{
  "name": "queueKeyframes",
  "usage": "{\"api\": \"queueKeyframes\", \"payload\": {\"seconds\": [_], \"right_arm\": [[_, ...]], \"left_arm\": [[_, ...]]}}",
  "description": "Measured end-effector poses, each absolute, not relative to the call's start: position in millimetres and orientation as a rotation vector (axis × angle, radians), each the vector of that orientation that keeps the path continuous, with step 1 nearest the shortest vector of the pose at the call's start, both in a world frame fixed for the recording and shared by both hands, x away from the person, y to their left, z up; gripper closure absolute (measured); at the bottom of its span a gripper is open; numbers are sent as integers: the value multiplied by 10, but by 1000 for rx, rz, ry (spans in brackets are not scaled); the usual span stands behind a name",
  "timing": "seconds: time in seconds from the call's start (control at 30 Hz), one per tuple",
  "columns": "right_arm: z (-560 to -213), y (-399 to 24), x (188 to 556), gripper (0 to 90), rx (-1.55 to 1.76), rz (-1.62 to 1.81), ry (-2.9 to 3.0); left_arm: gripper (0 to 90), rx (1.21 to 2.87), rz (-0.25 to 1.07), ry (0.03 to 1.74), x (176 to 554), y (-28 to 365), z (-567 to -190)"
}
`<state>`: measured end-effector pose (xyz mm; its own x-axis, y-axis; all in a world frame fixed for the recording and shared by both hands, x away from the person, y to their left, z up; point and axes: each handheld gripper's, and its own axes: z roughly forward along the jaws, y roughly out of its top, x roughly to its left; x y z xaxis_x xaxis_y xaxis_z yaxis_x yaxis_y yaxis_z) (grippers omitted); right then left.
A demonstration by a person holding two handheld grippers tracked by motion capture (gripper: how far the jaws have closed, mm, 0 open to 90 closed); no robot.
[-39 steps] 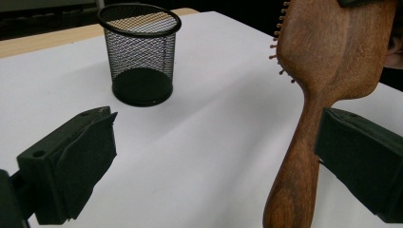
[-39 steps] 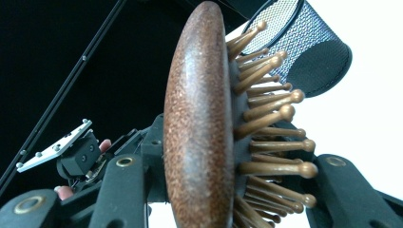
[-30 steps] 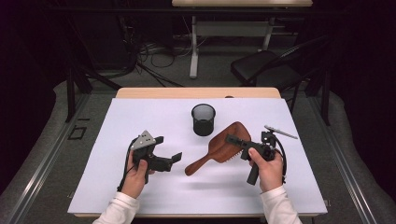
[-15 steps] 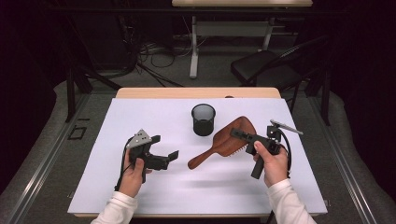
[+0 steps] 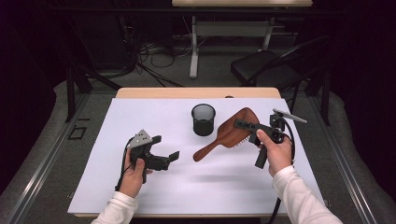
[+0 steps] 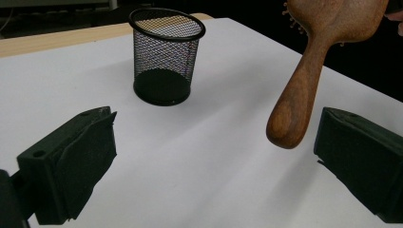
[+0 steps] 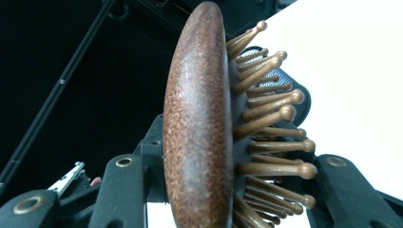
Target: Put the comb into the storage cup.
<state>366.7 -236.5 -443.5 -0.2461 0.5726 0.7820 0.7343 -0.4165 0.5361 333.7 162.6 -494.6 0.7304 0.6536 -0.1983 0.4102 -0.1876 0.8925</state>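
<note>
A wooden hairbrush hangs over the white sheet, head toward the right, handle slanting down to the left. My right gripper is shut on the brush head. In the right gripper view the head stands edge-on between the jaws, bristles pointing right. My left gripper rests low at the left, open with nothing between its fingers. In the left gripper view its gripper faces a black mesh cup, and the brush handle hangs near its right finger without touching it.
The black mesh cup stands upright at the middle back of the white sheet, just left of the brush head. A wooden table edge runs behind. A dark chair and cables lie on the floor beyond.
My right gripper has risen and drifted right with the hairbrush, lifting the handle end off the sheet. The left gripper has stayed in place.
</note>
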Motion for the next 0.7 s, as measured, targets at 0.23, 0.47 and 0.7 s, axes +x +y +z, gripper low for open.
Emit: {"api": "queueKeyframes", "payload": {"seconds": [0.23, 0.47, 0.7], "right_arm": [[-4332, -2301, 3747, 495, -1850, -1712, -1665], [-4222, -2239, 3837, 494, -1871, -1705, -1694], [-4125, -2190, 3953, 494, -1903, -1719, -1708]], "left_arm": [[4, 1817, 272, 833, 3337, 1628, -4946], [4, 1813, 271, 838, 3343, 1632, -4957], [4, 1814, 276, 837, 3341, 1636, -4950]]}}
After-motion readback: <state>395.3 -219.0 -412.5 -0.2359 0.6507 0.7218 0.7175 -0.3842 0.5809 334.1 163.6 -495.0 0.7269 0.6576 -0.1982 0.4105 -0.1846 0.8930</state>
